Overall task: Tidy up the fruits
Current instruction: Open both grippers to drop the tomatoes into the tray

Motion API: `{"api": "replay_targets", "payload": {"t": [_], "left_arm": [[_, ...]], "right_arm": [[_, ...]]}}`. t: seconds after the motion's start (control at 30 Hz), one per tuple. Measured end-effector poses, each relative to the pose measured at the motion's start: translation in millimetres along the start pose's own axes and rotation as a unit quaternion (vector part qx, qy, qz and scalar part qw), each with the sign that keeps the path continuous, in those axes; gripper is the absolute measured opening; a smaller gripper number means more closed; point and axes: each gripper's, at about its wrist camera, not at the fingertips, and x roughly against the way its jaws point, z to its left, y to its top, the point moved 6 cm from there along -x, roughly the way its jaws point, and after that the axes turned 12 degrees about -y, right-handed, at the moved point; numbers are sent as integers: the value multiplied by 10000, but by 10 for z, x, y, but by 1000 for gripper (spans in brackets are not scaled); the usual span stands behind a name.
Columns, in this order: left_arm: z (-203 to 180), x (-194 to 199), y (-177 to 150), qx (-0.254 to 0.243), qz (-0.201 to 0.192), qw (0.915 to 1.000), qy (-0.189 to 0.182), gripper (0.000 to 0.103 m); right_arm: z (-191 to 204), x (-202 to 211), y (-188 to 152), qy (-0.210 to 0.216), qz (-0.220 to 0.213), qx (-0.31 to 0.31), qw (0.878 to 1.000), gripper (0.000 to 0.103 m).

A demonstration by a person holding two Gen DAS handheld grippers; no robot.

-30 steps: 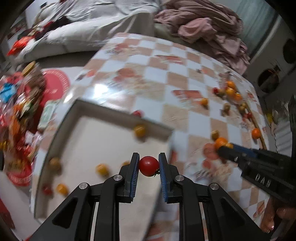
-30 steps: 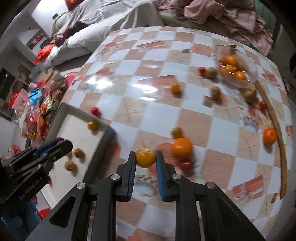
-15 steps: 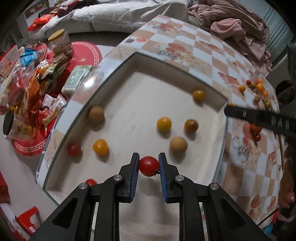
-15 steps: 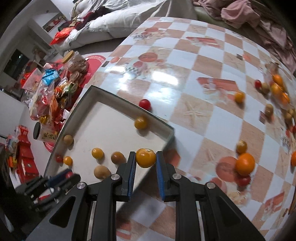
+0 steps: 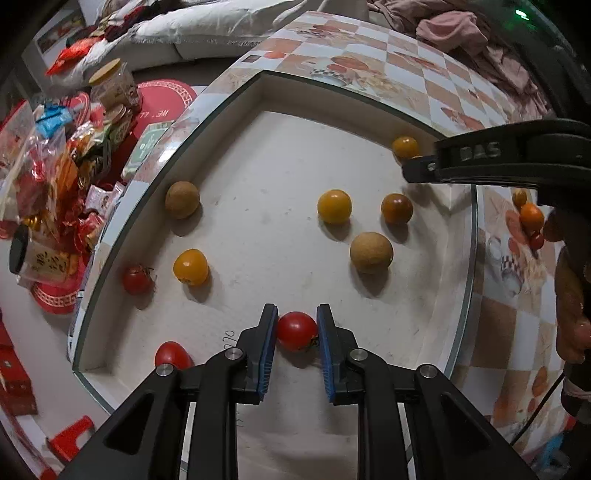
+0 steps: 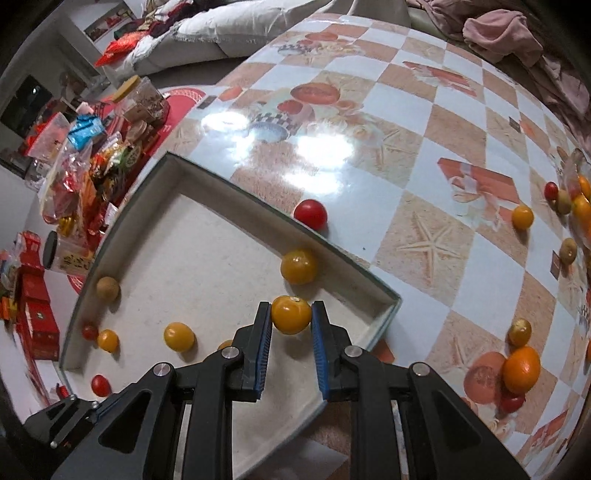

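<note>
Checkered table (image 6: 436,155), fruit-strewn tray (image 5: 458,280)

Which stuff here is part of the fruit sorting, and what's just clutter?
In play:
- left gripper shut on red tomato
- right gripper shut on yellow tomato
- tray
- loose orange

Clutter:
- snack packets
- lidded jar
- pink clothes

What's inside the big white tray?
The white tray holds loose fruit: yellow tomatoes, red tomatoes and brown round fruits. The grippers cover the tray's near part, so more fruit may lie hidden there.
</note>
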Motion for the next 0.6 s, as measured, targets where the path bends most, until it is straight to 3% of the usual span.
{"api": "replay_targets", "payload": {"t": [0.17, 0.27, 0.3, 0.33, 0.37, 0.43, 0.47, 0.57, 0.6], "left_arm": [[-12, -5, -4, -117, 62, 9999, 77, 24], [-13, 3, -12, -153, 112, 9998, 93, 24], [-11, 6, -17, -156, 143, 9997, 118, 34], [-9, 15, -21, -162, 150, 9996, 173, 63], [0, 51, -16, -172, 57, 9995, 239, 73], [-7, 150, -3, -251, -186, 9990, 314, 77], [-20, 164, -6, -273, -163, 9991, 272, 77], [-1, 152, -12, -224, 24, 9996, 160, 77], [6, 167, -11, -221, 19, 9996, 165, 77]], "right_arm": [[58, -37, -38, -218, -20, 223, 9995, 24], [53, -24, -36, -120, 39, 199, 9997, 25], [53, -14, -36, -102, 36, 176, 9998, 25], [48, 15, -38, -95, 9, 162, 9998, 25], [50, 48, -45, -69, -9, 156, 9999, 27], [57, 115, -64, -13, -20, 167, 9999, 37], [64, 164, -75, -2, -62, 182, 9998, 44], [80, 286, -122, 13, -122, 219, 9997, 48], [89, 310, -133, 10, -112, 213, 9997, 55]]}}
